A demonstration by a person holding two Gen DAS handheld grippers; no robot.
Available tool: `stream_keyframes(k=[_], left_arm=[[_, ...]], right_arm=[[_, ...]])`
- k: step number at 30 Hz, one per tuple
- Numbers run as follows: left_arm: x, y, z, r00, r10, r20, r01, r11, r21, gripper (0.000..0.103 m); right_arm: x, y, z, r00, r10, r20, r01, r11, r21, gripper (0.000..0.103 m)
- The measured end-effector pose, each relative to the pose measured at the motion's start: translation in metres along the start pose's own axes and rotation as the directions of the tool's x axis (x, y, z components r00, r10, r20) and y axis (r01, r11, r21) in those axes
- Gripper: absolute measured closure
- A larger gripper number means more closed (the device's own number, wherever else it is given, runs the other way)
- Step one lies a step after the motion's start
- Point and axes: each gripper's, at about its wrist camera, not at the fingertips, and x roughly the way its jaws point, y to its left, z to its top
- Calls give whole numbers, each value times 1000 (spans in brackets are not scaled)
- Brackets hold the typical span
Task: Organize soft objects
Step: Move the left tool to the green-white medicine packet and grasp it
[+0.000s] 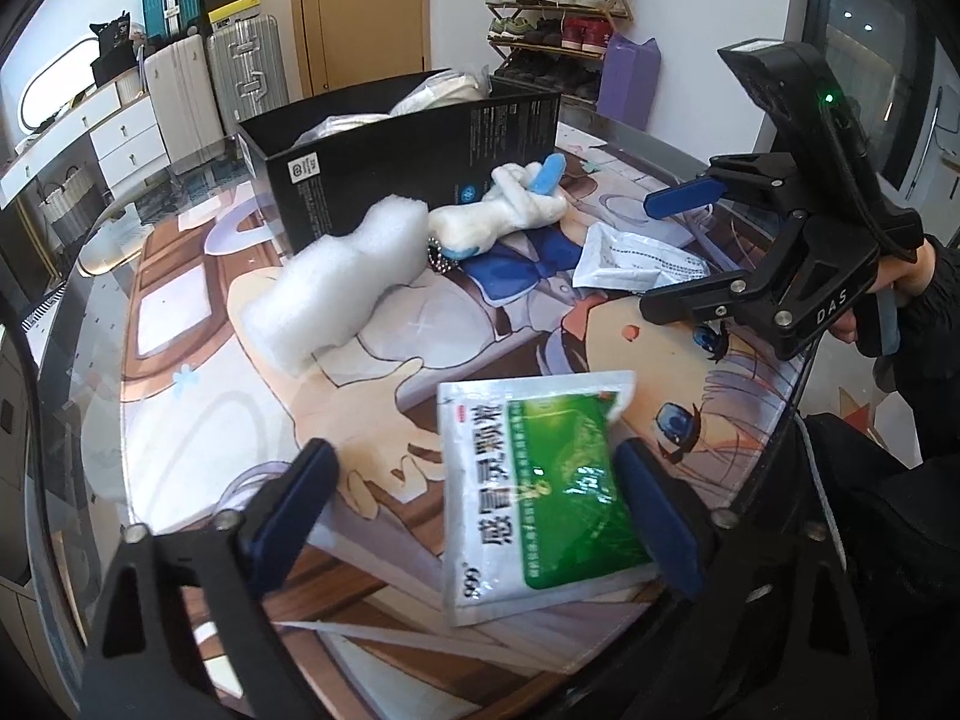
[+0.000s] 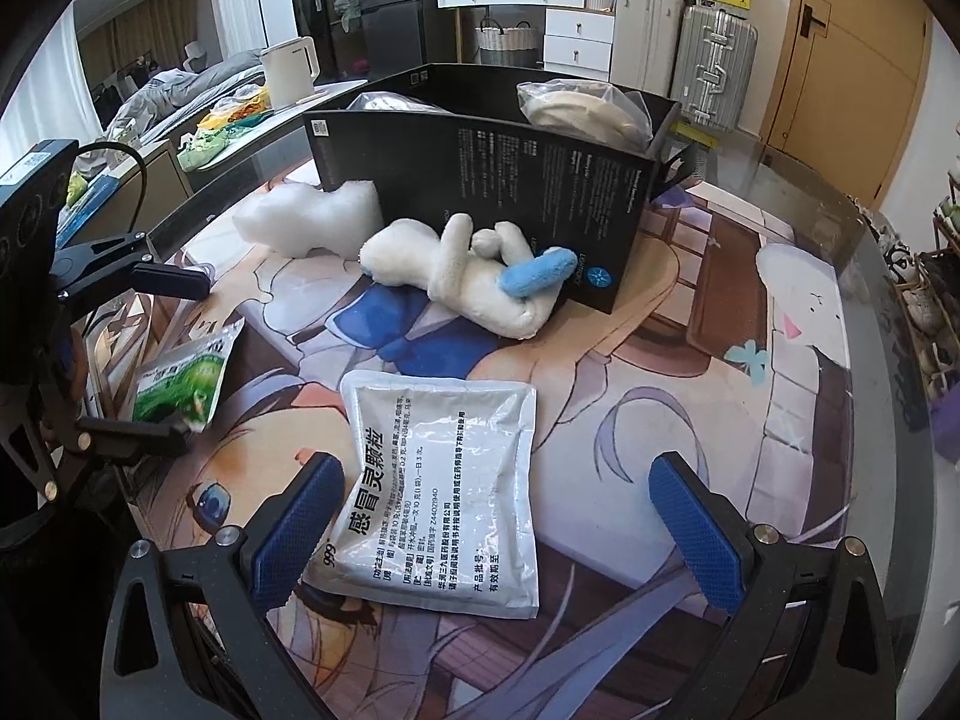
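Hovering low over the printed mat (image 1: 198, 420), the left gripper (image 1: 474, 516) had its blue fingers spread wide, the green sachet (image 1: 540, 492) lying flat between them, its right edge at or touching the right pad, nothing pinched. On the other side, the right gripper (image 2: 504, 534) was spread just as wide above the silver sachet (image 2: 444, 492), which lay print-up on the mat between the pads, free of both. Landmark was the black box (image 2: 510, 180) at the mat's far end: both sachets sat well in front of it, silver one nearer to it. Closer to the box, the white plush toy (image 2: 468, 276) with its blue limb lay against the front wall, and the white foam block (image 2: 300, 216) rested at the box's left corner. Inside the box, bagged white items (image 2: 576, 102) poked above the rim.
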Motion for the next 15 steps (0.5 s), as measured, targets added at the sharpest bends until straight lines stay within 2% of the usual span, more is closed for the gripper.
stream_keyframes(k=[2,6,12,15], left_arm=[[-1,0,0,1000,-4,6,4,1000,1,23],[-3,1,2,1000,-11,23,11,1000,-2,46],[-8,4,4,998,-29,53,30,999,-29,58],[-9,4,5,998,-29,64,31,999,-32,59]], right_arm=[[0,0,0,1000,-1,-2,1,1000,2,1],[-2,2,-2,1000,-3,-1,3,1000,3,1],[-3,3,-4,1000,-4,5,4,1000,3,1],[-4,3,-4,1000,-2,3,2,1000,2,1]])
